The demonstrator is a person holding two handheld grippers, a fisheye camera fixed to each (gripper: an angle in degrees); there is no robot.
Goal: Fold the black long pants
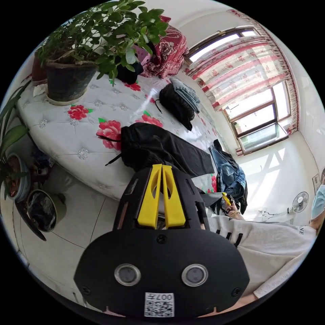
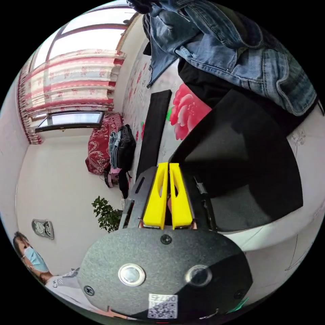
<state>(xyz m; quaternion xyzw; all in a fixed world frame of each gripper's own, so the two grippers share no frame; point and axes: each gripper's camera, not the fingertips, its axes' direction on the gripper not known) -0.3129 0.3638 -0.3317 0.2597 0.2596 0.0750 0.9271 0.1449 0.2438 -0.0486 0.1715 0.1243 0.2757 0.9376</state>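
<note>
Left gripper view shows you the flowered bed (image 1: 81, 135), black long pants (image 1: 159, 149) at its near edge, twelve o'clock of your left gripper (image 1: 161, 166), jaws pressed together. Your right gripper (image 2: 168, 165) pinches the pants' hem.

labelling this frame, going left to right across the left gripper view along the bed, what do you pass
potted plant → black long pants → denim garment hanging over the bed's edge → standing fan on the floor
</note>
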